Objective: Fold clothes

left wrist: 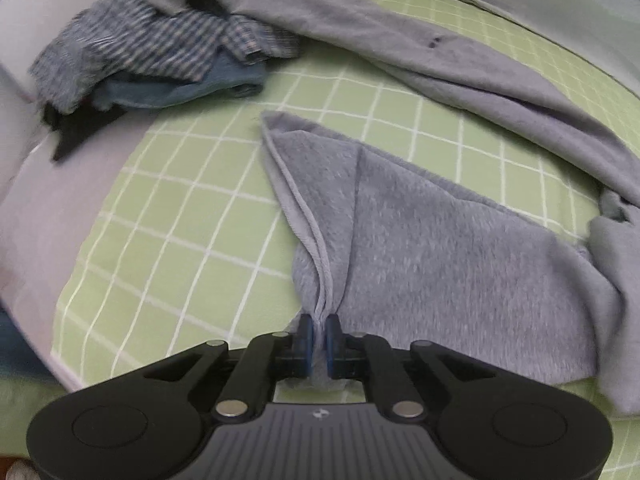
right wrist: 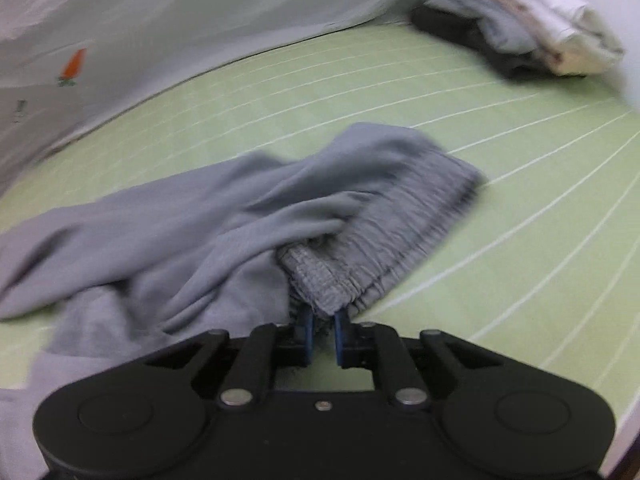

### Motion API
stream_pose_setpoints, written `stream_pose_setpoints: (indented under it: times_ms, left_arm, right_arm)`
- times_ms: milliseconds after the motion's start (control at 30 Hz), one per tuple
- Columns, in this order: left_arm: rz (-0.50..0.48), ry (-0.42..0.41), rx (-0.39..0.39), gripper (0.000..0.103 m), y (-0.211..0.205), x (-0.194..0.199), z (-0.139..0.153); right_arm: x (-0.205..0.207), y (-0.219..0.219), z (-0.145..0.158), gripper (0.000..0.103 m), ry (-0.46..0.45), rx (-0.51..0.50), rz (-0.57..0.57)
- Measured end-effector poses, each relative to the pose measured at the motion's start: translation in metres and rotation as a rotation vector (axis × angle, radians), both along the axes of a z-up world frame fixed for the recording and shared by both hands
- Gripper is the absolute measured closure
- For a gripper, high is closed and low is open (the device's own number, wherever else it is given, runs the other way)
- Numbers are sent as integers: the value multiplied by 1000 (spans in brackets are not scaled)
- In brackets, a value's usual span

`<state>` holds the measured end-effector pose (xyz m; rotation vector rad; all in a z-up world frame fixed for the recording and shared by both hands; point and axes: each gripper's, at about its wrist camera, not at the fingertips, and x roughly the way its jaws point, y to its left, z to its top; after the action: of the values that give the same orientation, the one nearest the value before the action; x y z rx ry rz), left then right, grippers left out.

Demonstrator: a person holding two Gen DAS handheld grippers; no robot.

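Grey sweatpants (left wrist: 440, 248) lie on a green checked sheet (left wrist: 180, 208). In the left wrist view my left gripper (left wrist: 319, 332) is shut on a bunched hem of the fleecy leg, which spreads away to the right. In the right wrist view my right gripper (right wrist: 322, 330) is shut on the ribbed elastic waistband (right wrist: 360, 248) of the same grey sweatpants (right wrist: 180, 232), whose body lies crumpled to the left.
A pile of blue striped and dark clothes (left wrist: 152, 52) lies far left in the left wrist view. A stack of white and grey clothes (right wrist: 520, 28) sits far right in the right wrist view. A pale quilt with a carrot print (right wrist: 72, 64) borders the sheet.
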<state>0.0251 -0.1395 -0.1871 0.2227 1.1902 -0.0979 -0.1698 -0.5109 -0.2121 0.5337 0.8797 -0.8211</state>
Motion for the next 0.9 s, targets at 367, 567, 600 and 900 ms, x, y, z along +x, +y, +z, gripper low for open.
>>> stream_pose_setpoints:
  times_ms: [367,567,600,900]
  left_arm:
    - [152,-41,29,96,-72,-73,15]
    - [205,-49,27,95,-111,-95,16]
    - [205,-49,29,95,-117,-97,18]
    - [158,-61,54,91,-136,-105,32]
  right_arm:
    - [-102,-140,-8,103,175,-251,-44]
    - [-151,-207,-2,94,104,-204,24]
    - [-153,-206,0,90,88,-192,52]
    - [-132,-161,-6,11,-68,-36,186]
